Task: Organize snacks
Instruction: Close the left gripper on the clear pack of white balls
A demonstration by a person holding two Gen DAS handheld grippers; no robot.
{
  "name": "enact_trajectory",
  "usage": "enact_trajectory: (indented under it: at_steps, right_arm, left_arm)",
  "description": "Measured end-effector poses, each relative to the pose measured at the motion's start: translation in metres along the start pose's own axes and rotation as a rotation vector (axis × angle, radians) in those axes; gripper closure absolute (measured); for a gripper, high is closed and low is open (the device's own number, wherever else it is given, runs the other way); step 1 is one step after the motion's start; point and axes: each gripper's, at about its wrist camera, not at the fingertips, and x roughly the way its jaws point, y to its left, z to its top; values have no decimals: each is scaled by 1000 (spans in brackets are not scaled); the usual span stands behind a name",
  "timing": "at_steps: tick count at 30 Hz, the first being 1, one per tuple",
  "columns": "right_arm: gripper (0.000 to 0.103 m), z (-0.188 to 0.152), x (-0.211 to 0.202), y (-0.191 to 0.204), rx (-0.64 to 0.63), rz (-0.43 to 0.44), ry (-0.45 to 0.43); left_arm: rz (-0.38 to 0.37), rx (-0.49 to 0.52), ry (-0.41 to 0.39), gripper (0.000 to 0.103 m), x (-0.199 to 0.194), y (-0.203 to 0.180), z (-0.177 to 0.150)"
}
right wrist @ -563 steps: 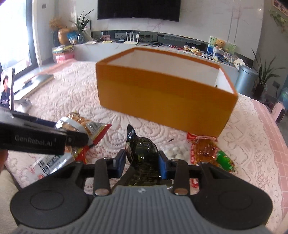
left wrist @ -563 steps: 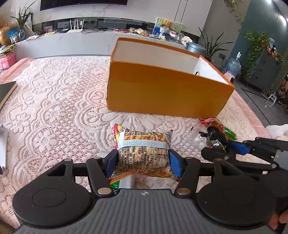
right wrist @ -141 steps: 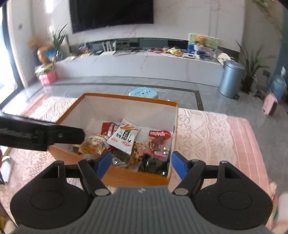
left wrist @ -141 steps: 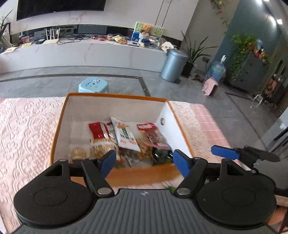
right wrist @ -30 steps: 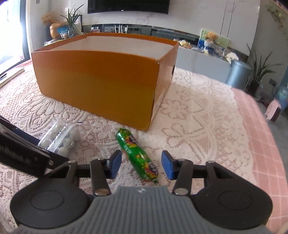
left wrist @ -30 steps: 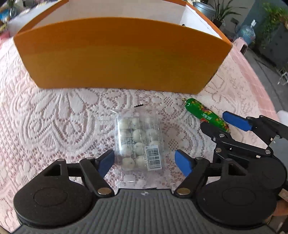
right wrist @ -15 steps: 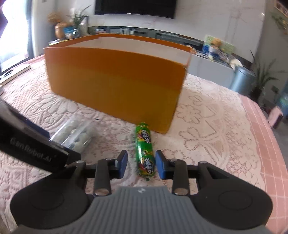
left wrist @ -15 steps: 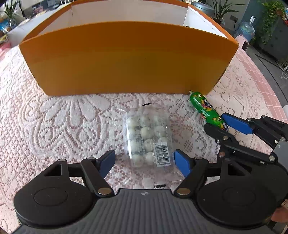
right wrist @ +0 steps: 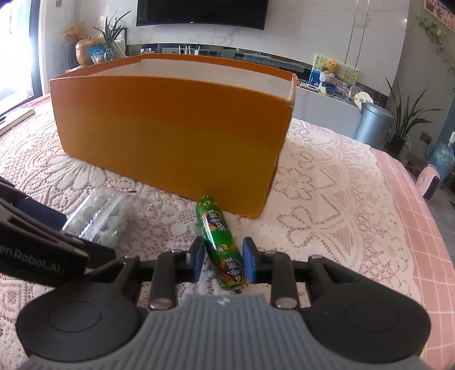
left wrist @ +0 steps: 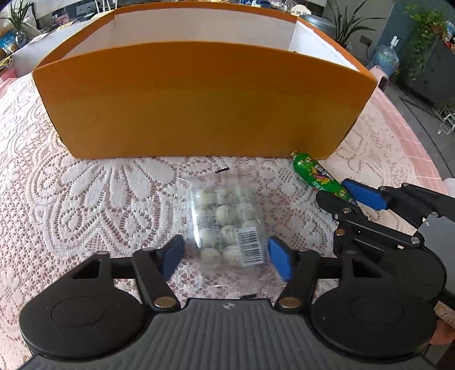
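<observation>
An orange box (left wrist: 199, 96) with a white inside stands on a lace tablecloth (left wrist: 71, 205); what lies in it cannot be seen from either wrist view. Two snacks lie on the cloth in front of its near wall.

The left gripper (left wrist: 224, 256) points down at a clear bag of white balls (left wrist: 227, 222), which lies flat on the cloth near the middle of the box's front wall; a barcode label (left wrist: 249, 247) sits on the bag's near right corner. The jaws are closing, with the near end of the bag between them; the blue pads (left wrist: 280, 260) stand just beside the bag on either side, and a narrow strip of cloth shows between each pad and the plastic, so they are not pressing on it.

The right gripper (right wrist: 223, 257) straddles a green sausage (right wrist: 220, 242) that lies just beside the box's right front corner, its far tip almost against the wall; its jaws are closing too, and the blue pads sit close against the wrapper's near half on both sides; whether they grip it firmly cannot be told, and the sausage rests on the cloth.

Beyond the table, in the right wrist view, stand a grey bin (right wrist: 372, 122) and a potted plant (right wrist: 406, 119); a dark screen (right wrist: 202, 12) hangs on the wall.
</observation>
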Motion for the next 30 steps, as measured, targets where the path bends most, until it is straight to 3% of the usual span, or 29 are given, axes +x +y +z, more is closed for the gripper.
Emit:
enact_trajectory:
  at_steps: [7,19,26,30]
  right_arm:
    - [80,3,-6,3,14,-28,13]
    - [82,3,-32,3,121,30,48]
    - [81,-8,-50,15,157,89,118]
    - [78,-13,-48,20,157,80,125]
  left_arm:
    - [-41,-36,-20,38,-13,20,-5]
    - [-89,-76,-35,39,-44,48,-15]
    - [-92,-75,-17,39,-59,68,-32]
    - [-102,-78,-19,39,-63,72,-36]
